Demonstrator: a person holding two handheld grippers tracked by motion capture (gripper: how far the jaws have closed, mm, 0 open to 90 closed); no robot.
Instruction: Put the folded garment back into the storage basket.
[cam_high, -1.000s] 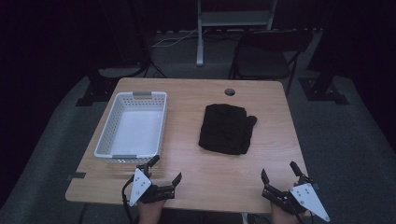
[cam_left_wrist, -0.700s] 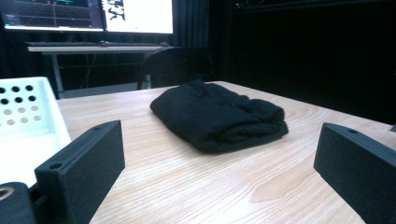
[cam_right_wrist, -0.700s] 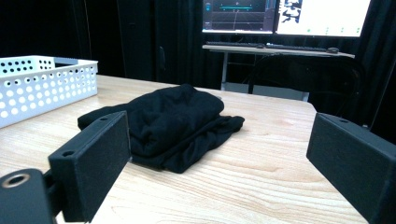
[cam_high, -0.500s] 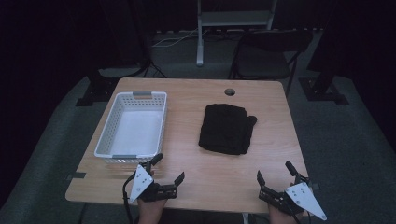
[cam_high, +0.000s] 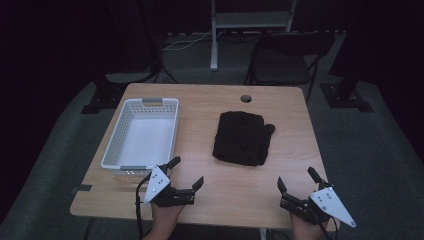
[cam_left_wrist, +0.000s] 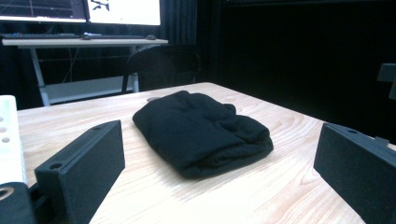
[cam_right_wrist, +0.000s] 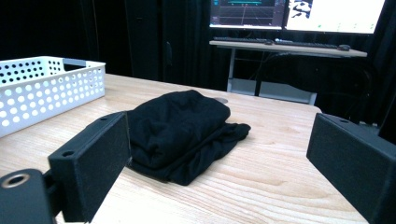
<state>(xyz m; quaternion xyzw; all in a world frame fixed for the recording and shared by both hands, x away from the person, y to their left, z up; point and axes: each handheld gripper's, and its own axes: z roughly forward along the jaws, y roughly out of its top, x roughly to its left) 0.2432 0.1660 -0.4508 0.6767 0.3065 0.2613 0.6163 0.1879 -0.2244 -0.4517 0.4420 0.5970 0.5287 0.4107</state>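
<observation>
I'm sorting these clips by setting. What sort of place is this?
Probably a lab or recording studio: dark curtains all round, a desk with lit monitors and a keyboard behind, and a lone wooden table holding a white basket and a folded black cloth.

High view from above; both claw views low, near, sharing folded black cloth (cam_high: 242, 137).

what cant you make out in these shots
- Cloth: what garment it is; folded into a dark bundle in all three views, its underside hidden against the table.
- Basket: its inside in the right gripper view, hidden by its own wall; cut off by the left edge in the left gripper view.
- Screens: content too small and cut off by the top edge.
- Right tool: its rear cut off by the bottom edge in the high view.
</observation>
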